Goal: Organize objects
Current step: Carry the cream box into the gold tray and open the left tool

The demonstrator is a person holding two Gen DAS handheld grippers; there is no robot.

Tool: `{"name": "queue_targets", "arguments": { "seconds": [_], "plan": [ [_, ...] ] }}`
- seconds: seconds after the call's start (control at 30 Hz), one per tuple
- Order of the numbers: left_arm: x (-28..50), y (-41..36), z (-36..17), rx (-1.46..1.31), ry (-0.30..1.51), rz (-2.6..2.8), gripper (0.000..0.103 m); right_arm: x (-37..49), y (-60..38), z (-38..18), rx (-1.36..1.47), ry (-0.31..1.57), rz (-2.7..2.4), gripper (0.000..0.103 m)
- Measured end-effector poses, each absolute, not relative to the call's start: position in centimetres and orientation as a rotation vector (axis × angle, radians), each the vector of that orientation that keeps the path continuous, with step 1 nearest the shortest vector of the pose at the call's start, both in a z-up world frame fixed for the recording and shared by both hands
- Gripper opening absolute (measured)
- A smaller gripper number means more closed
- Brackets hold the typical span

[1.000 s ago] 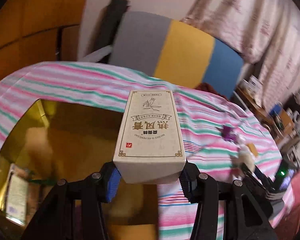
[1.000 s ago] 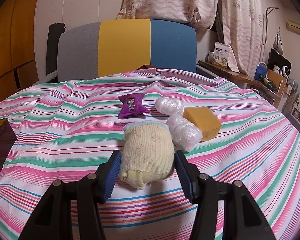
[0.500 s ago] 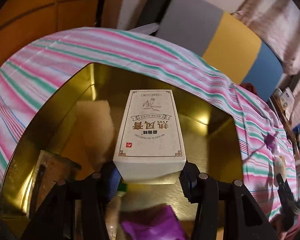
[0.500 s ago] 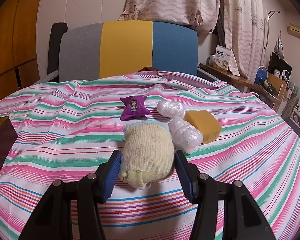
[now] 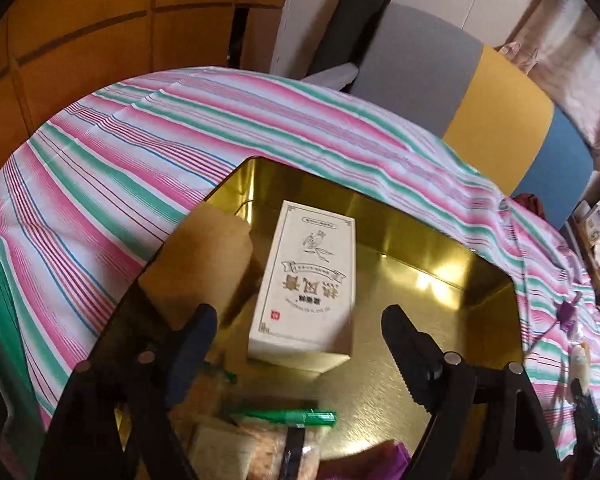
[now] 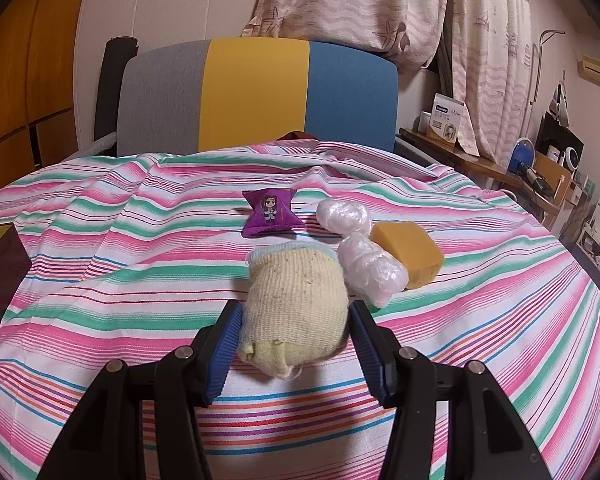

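My left gripper [image 5: 296, 344] is over the gold tin [image 5: 440, 280], and its jaws are opening. The white box [image 5: 308, 276] sits between them, up toward 12 o'clock, but the pads do not touch it. The box lies flat on the floor of the tin with its printed side up. At 9 o'clock from the box the shiny tin wall shows a blurry brown copy of it. At 6 o'clock from the box, close to my fingers, lies a green pen [image 5: 288, 430] on top of some packets [image 5: 236, 454]. A bit of purple wrapper [image 5: 396, 456] peeks out at about 5 o'clock. The tin rests on the striped cloth [image 5: 112, 184]. My right gripper [image 6: 296, 340] is squeezing a cream sock [image 6: 296, 304] that is rolled into a ball. The blue pads press on both of its sides, and the sock sticks out past them toward 12 o'clock. Its bottom looks like it rests on the cloth, but I cannot tell for sure. At 12 o'clock from the sock lies a purple bag [image 6: 270, 212] with a cartoon girl on it. At 2 o'clock lie two plastic wads [image 6: 360, 248], one touching the other. The near wad is just beside the sock. A yellow sponge [image 6: 410, 250] touches the near wad on its 3 o'clock side. A gray, yellow and blue chair [image 6: 256, 92] stands behind the cloth.
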State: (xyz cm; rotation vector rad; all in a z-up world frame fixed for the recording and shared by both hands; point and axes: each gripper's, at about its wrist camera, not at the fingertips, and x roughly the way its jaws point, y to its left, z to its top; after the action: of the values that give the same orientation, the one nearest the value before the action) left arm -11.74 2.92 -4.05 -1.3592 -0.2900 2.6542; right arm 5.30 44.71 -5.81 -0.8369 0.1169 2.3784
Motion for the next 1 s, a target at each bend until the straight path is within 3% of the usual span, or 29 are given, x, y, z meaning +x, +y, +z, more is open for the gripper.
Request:
{"name": "queue_targets", "arguments": {
  "seconds": [0.17, 0.4, 0.53, 0.7, 1.0],
  "plan": [
    [-9.6, 3.0, -2.9, -1.238, -0.324, 2.694, 0.090, 5.2, 44.1, -5.5, -0.835, 0.085, 2.394, 0.055],
    [-4.9, 3.7, -1.3, -1.032, -0.193, 2.736, 0.098, 4.5, 41.5, -4.8, -0.889, -0.003, 2.492, 0.055],
    [-3.1, 3.7, -1.2, -0.982, -0.149, 2.736, 0.099, 4.2, 39.2, -3.6, -0.897, 0.064, 2.595, 0.055],
    [-1.5, 2.2, -1.5, -0.975, -0.265, 2.729, 0.102, 2.6, 34.0, -1.0, -0.892, 0.069, 2.788, 0.055],
    [0.8, 0.1, -1.4, -0.925, -0.244, 2.799, 0.102, -1.4, 22.8, 2.5, -0.967, -0.097, 3.116, 0.055]
  ]
}}
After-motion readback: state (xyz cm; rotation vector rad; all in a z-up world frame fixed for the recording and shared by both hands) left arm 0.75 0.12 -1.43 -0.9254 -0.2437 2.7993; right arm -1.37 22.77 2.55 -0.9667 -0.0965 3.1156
